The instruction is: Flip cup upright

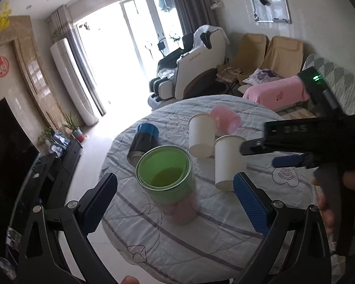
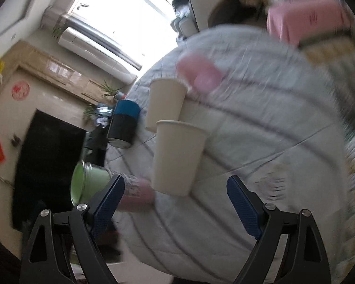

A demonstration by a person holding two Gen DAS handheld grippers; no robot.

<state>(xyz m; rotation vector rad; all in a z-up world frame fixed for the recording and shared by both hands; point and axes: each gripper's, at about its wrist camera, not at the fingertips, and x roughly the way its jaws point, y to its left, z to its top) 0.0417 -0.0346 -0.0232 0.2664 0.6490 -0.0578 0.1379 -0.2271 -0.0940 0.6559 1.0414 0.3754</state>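
Green cup (image 1: 166,177): upright, mouth open upward, pink base, near tabletop (image 1: 224,236) edge.
Left gripper (image 1: 175,203): fingers apart, flanking it, not touching.
Right gripper (image 2: 175,203): tilted, fingers apart, empty.

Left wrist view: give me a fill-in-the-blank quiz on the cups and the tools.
1. The cup nearest the left tool is ___ inside.
2. There are ___ white paper cups on the table.
3. The right tool is ___, holding nothing.
4. The black cup has a ___ band at one end.

Missing words: green; two; open; blue.
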